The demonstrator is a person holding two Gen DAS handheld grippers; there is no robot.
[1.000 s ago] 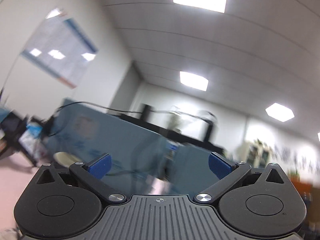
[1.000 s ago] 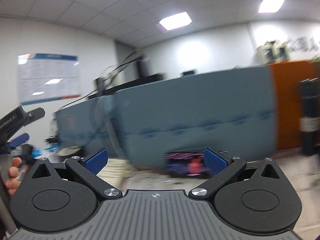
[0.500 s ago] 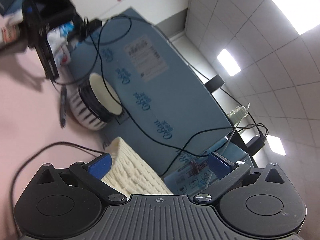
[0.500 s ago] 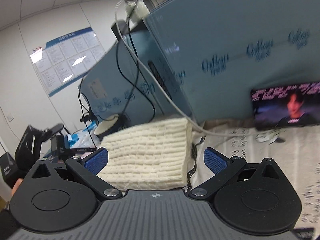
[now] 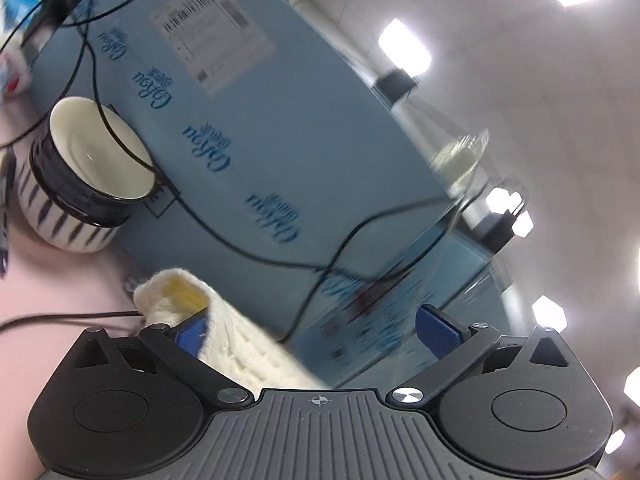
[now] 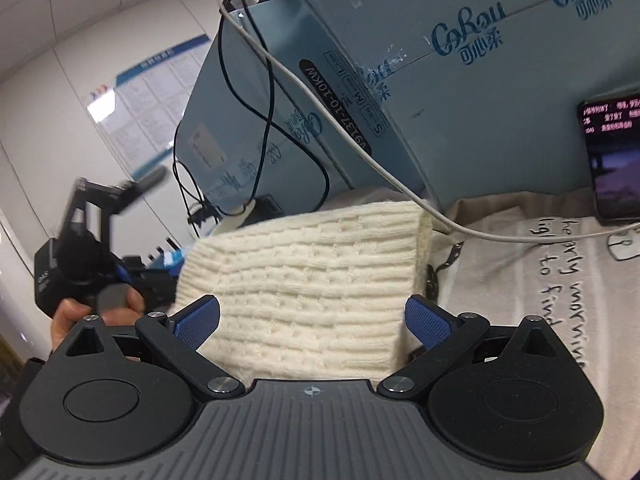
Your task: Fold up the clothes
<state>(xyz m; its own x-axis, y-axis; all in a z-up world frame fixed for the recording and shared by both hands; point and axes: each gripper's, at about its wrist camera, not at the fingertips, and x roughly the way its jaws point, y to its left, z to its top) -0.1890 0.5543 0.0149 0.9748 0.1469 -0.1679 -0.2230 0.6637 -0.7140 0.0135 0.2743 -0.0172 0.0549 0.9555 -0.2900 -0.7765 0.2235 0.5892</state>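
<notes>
A folded cream knit sweater (image 6: pixel 304 276) lies on the table in front of blue cartons. My right gripper (image 6: pixel 312 320) is open, with its jaws spread on either side of the sweater's near edge. In the left wrist view a corner of the sweater (image 5: pixel 224 340) with a yellow tag sits between my left gripper's blue pads; my left gripper (image 5: pixel 316 332) is open. The other hand-held gripper (image 6: pixel 80 248) shows at the left of the right wrist view.
Large blue cartons (image 6: pixel 460 92) (image 5: pixel 248 120) stand close behind the sweater, with black and white cables draped over them. A striped bowl (image 5: pixel 80 176) sits on the pink table at left. A lit phone (image 6: pixel 612 156) leans at right on a printed cloth (image 6: pixel 540 272).
Both grippers have swung down from facing the room and ceiling to the table. The sweater has come close, now between the jaws of both grippers.
</notes>
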